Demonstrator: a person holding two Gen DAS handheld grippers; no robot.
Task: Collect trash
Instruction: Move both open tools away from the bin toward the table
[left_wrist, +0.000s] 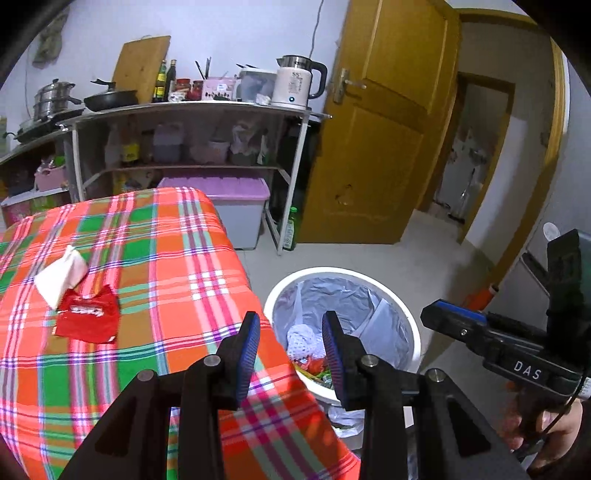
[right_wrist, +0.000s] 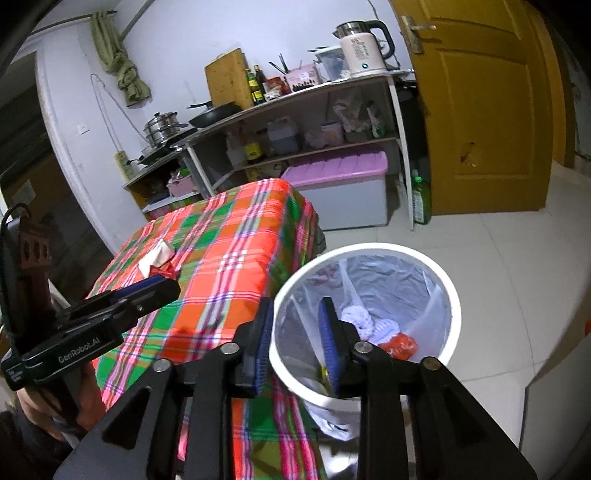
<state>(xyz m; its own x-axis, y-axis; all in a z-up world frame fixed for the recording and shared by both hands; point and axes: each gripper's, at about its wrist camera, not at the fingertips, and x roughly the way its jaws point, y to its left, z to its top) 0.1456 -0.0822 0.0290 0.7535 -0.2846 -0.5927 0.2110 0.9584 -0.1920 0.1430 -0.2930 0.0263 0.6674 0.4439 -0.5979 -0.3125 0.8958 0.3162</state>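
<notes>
Red crinkled foil wrapper (left_wrist: 88, 316) and white crumpled paper tissue (left_wrist: 61, 276) lie touching each other on the orange, green and pink plaid tablecloth (left_wrist: 177, 258), toward the far left of the table as the left wrist view shows it. The tissue overlaps the wrapper's upper left corner. Both are well apart from the white round waste bin with translucent liner (left_wrist: 406, 314), which stands on the floor just beside the table's right edge and already contains white netting and red and green scraps.

The left gripper (left_wrist: 290, 345) is open with a wide gap between its blue ribbed pads, and holds nothing. The right gripper (right_wrist: 295, 341) is likewise spread open and empty, positioned above the bin's near rim.

Handling judgement: both items appear very light and fully compliant. The wrapper is thin, probably slick, and lies nearly flat; a raised crease or its upturned torn edge offers the best purchase. The tissue stands up in a soft peak and should compress readily; pinching that peak is advised. Neither item is fragile. Light items may cling to the pads on release.
</notes>
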